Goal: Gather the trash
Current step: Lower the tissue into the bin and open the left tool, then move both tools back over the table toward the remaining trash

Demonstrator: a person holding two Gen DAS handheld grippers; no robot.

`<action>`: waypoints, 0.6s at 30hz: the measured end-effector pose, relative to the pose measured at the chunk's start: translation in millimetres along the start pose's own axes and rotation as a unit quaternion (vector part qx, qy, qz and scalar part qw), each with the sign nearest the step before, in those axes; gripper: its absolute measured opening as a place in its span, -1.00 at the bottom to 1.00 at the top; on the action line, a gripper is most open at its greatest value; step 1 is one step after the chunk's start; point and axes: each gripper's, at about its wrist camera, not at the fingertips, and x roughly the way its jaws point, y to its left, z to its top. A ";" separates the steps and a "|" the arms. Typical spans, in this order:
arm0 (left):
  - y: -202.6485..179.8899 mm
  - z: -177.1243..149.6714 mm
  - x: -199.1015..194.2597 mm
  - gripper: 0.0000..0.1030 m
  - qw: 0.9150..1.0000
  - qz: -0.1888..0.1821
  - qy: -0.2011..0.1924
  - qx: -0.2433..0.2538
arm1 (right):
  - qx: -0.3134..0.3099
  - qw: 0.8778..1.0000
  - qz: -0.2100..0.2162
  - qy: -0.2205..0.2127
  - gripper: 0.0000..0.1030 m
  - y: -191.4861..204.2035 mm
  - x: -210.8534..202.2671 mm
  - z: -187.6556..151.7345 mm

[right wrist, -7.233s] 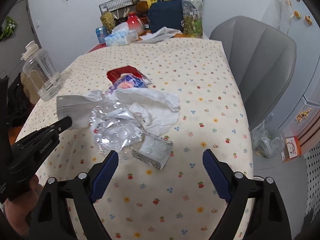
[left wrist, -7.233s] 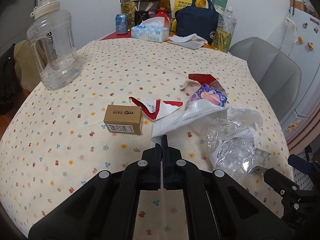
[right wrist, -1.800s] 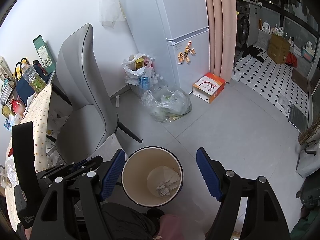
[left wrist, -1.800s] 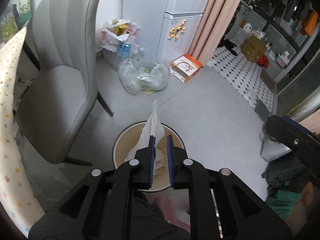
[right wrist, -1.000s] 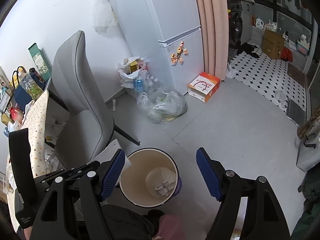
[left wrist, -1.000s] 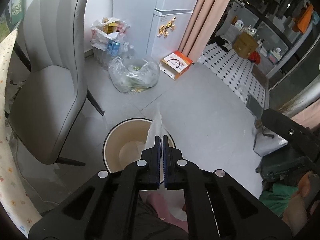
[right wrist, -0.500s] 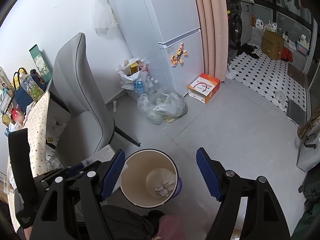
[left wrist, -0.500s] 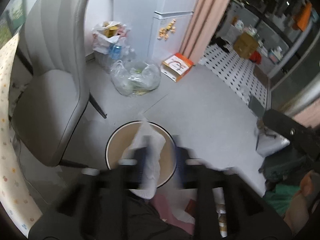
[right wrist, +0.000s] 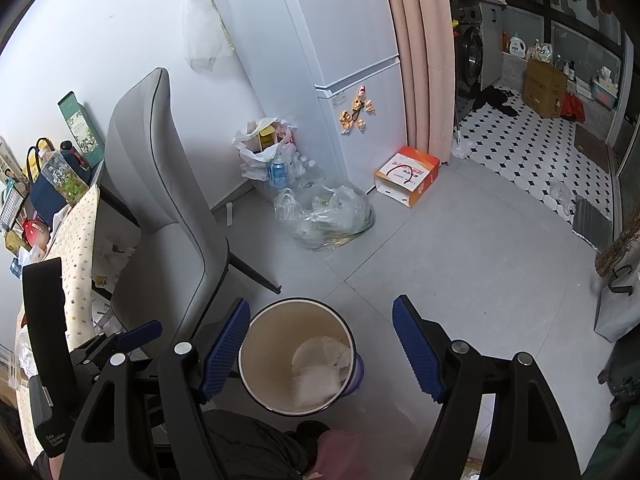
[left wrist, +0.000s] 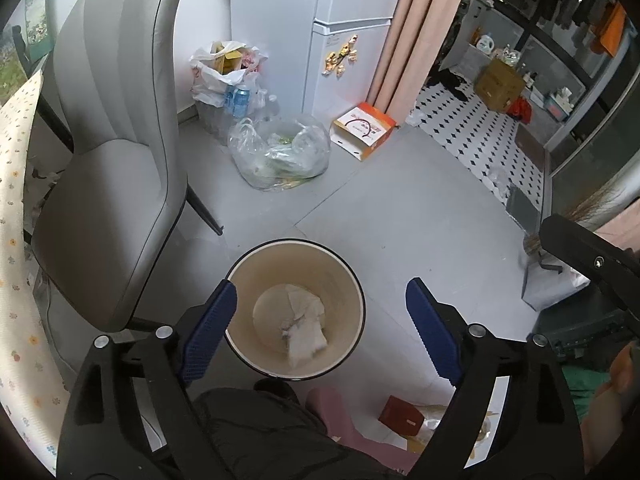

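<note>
Change: since a moment ago I am seeing the left gripper [left wrist: 320, 314] standing wide apart where it was pinching the white tissue [left wrist: 304, 326]; that tissue is now lying on the bottom of the bin [left wrist: 240, 280], toward the near wall.
Left gripper: I am holding it straight above the bin mouth, fingers spread and carrying nothing.
Right gripper [right wrist: 320, 346]: I am holding it over the same bin [right wrist: 256, 364], fingers likewise spread and empty.
Trash: the tissue [right wrist: 320, 384] is resting inside the bin among other pale scraps; nothing is hanging over the rim as far as I am seeing.
Surroundings: the grey chair [left wrist: 108, 184] is standing just beside the bin's left edge; the clear plastic bag [left wrist: 280, 154] is sitting further off on the floor, near the fridge [left wrist: 344, 36].
Step in hand: I am judging the drop finished; doing it well now is meaning lifting both grippers straight up, keeping clear of the rim and the chair, and swinging back toward the table [left wrist: 16, 208] with fingers left spread for whatever trash is remaining there.
</note>
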 end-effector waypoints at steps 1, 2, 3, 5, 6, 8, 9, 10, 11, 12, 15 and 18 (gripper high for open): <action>0.3 0.0 -0.2 0.67 1.000 0.002 0.001 0.000 | 0.000 1.000 0.000 0.000 0.41 0.3 0.1 -0.2; 1.2 1.1 -0.2 0.67 1.000 0.005 0.000 -0.001 | -0.001 1.000 0.000 0.000 0.41 0.6 0.1 -0.1; 2.7 1.2 -1.6 0.67 1.000 0.007 -0.002 -0.002 | -0.001 1.000 0.001 0.000 0.41 1.0 0.4 0.4; 9.2 2.1 -8.4 0.67 1.000 0.012 -0.011 -0.010 | -0.002 1.000 0.002 0.000 0.41 2.8 0.7 1.3; 12.9 2.3 -10.3 0.67 1.000 0.013 -0.013 -0.013 | -0.004 1.000 0.004 -0.001 0.41 5.1 0.5 1.9; 24.0 3.5 -18.8 0.67 0.999 0.024 -0.023 -0.024 | -0.008 1.000 0.008 -0.003 0.42 11.6 -0.3 3.1; 30.3 3.6 -23.9 0.67 0.999 0.030 -0.028 -0.031 | -0.012 1.000 0.010 -0.003 0.43 16.0 -1.0 3.5; 34.9 3.5 -26.3 0.67 0.998 0.032 -0.031 -0.036 | -0.014 1.000 0.012 -0.004 0.44 19.1 -1.7 3.5; 41.9 3.3 -32.6 0.67 0.998 0.037 -0.037 -0.043 | -0.019 1.000 0.015 -0.006 0.45 25.6 -2.7 3.5; 47.9 2.6 -37.5 0.70 0.997 0.042 -0.041 -0.048 | -0.025 0.999 0.019 -0.007 0.49 32.7 -3.9 3.5; 68.4 -1.3 -59.0 0.87 0.994 0.066 -0.061 -0.065 | -0.045 0.998 0.033 -0.010 0.56 56.7 -8.2 3.0; 90.7 -7.5 -82.3 0.88 0.989 0.087 -0.081 -0.086 | -0.066 0.997 0.048 -0.012 0.64 85.1 -13.1 -0.2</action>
